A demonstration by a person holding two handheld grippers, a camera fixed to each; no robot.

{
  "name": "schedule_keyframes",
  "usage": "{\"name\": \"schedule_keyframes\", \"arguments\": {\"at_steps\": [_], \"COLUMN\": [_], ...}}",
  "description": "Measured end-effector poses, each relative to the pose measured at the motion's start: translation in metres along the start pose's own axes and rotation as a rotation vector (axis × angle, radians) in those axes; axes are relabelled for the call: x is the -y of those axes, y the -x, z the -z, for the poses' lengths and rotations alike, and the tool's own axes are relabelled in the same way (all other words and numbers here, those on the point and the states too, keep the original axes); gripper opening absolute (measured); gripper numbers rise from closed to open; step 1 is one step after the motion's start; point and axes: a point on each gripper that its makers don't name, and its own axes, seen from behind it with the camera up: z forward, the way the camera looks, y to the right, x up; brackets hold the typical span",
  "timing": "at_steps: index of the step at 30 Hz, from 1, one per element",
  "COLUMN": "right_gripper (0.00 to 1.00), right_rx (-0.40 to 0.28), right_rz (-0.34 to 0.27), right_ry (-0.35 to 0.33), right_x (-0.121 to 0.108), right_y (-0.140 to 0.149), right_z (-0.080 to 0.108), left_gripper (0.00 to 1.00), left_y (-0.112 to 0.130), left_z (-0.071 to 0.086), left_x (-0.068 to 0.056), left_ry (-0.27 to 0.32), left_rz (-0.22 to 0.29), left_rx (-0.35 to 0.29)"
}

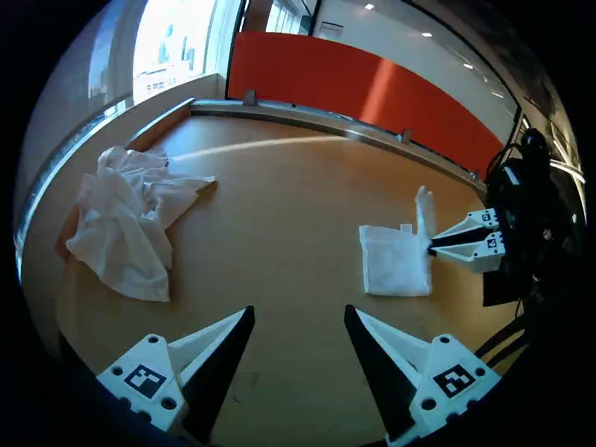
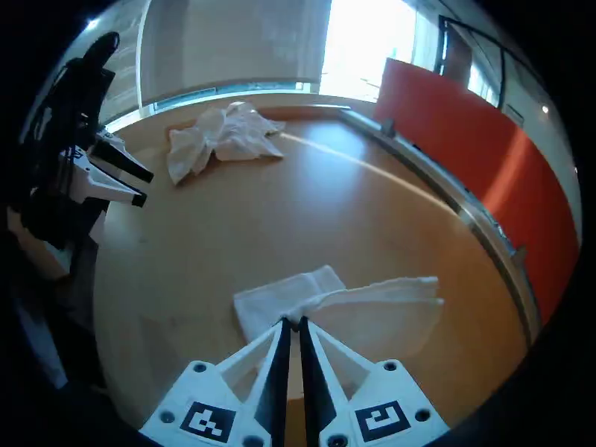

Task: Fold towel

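The right gripper has its fingers pressed together on a lifted edge of the small, partly folded towel, which lies on the wooden table. The left gripper hovers above the table, spread and empty, well apart from the towel. Farther off, a crumpled white cloth pile lies near the table's edge by the window.

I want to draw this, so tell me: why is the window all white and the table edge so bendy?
Left gripper view: the window is blown out by daylight, and a bright streak crosses the table. Right gripper view: the fisheye lens bows the table's rail, and the window glares white too.
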Motion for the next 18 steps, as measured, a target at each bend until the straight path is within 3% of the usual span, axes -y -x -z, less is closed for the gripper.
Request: {"name": "schedule_keyframes", "arguments": {"at_steps": [6,13,15,18], "right_gripper": [0.09,0.1,0.15,0.41], "right_rx": [0.05,0.061,0.059,0.055], "right_rz": [-0.011,-0.018,-0.021,-0.032], "right_ry": [-0.071,-0.077,-0.075,-0.067], "right_x": [0.027,0.03,0.028,0.026], "right_y": [0.014,0.019,0.019,0.02], "right_z": [-0.047,-0.055,-0.053,-0.049], "left_gripper": [0.89,0.89,0.89,0.89], "left_y": [0.008,0.014,0.014,0.013], "left_z": [0.006,0.004,0.003,0.001], "left_x": [0.008,0.007,0.006,0.005], "left_ry": [-0.016,-0.014,-0.012,-0.009], "left_rz": [0.015,0.011,0.01,0.009], "left_rx": [0.003,0.015,0.017,0.017]}}
